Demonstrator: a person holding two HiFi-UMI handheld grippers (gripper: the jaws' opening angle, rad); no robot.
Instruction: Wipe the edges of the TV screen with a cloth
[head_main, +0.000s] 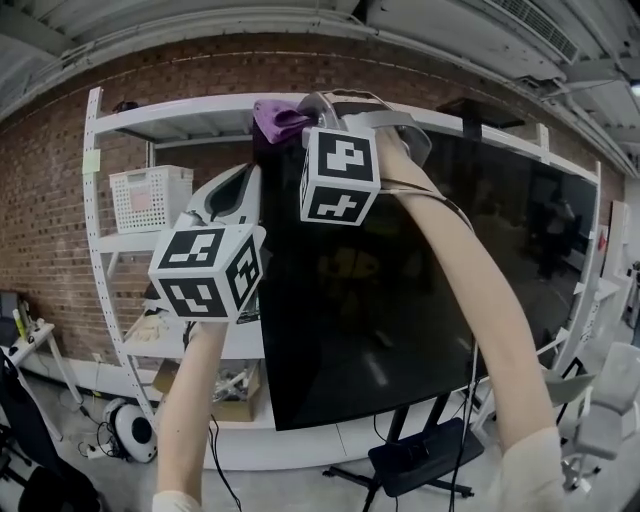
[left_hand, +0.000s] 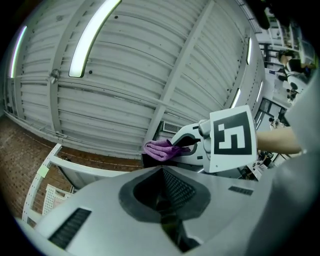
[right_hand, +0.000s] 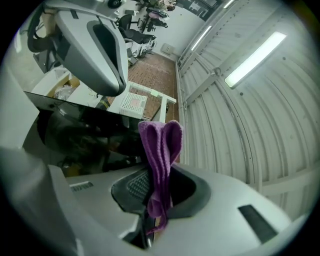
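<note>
A brick wall (head_main: 60, 150) fills the back of the head view. In front of it stands the large dark TV screen (head_main: 400, 300), which takes the centre and the whole 3 o'clock side. At 9 o'clock from the screen is a white shelf (head_main: 95, 200) with a white basket (head_main: 150, 197) on one of its boards.

Both arms reach upward. The right claw (head_main: 305, 118) is at the 11 o'clock corner of the screen, near its top edge. Its marker cube (head_main: 340, 175) hangs just below it, in front of the glass. In the right gripper view this claw (right_hand: 157, 185) is closed on the purple cloth (right_hand: 160, 150). The cloth is folded and stands up out of the jaws as a loop, and a small tail hangs below the pads. In the head view the cloth (head_main: 278, 120) lies at that same top corner of the screen. Whether it presses on the frame, I cannot tell.

The left claw (head_main: 240, 185) is at 7 o'clock from the right one, just beside the left edge of the screen. In the left gripper view its jaws (left_hand: 162, 200) are together and nothing is between them. It points up toward the ribbed ceiling (left_hand: 125, 75). The cloth (left_hand: 159, 149) shows at 12 o'clock above its tips.
</note>
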